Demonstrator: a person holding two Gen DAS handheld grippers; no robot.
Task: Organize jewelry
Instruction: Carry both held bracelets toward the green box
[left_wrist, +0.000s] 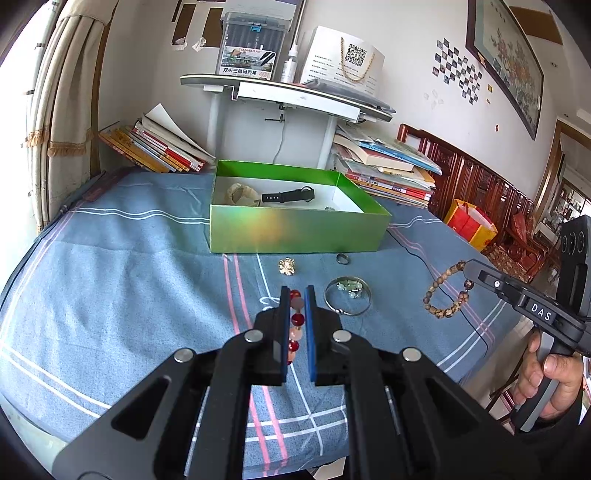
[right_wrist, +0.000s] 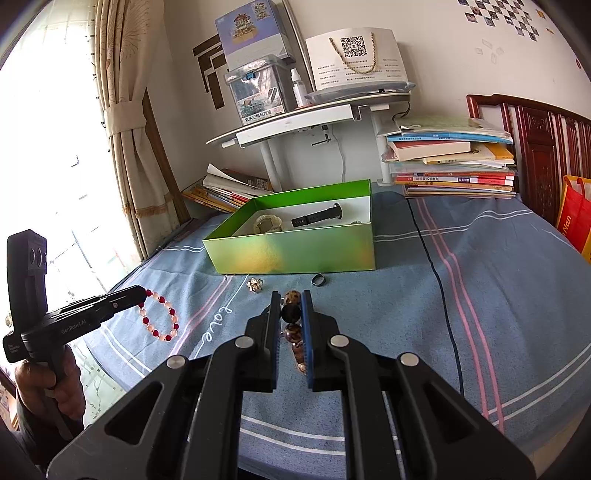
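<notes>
left wrist view: my left gripper (left_wrist: 296, 295) is pinched narrow on the red and pink bead bracelet (left_wrist: 295, 325), the beads stacked in a line between the blue pads. it looks light and floppy, an elastic string of hard round beads, so i judge the pads bite on only one or two beads and the rest will swing. over the blue cloth (left_wrist: 129, 258) ahead lie a gold flower brooch (left_wrist: 287, 266), a dark ring (left_wrist: 342, 258) and a silver bangle (left_wrist: 347, 301) with pale green charms; the bangle is stiff and thin, best taken across its rim. the green box (left_wrist: 299, 232) beyond already holds a black watch band (left_wrist: 288, 196) and a cream bracelet (left_wrist: 242, 195).

right wrist view: my right gripper (right_wrist: 288, 297) is closed narrow on the brown wooden bead bracelet (right_wrist: 293, 325), mottled beads wedged between the pads. i'd call these beads smooth and apt to roll out if i ease the squeeze. the red bracelet (right_wrist: 159, 317) dangles as a loop from the left gripper (right_wrist: 138, 295), clear of the cloth. the box (right_wrist: 291, 254) sits near, open side up, so both loops can drop in from above.
</notes>
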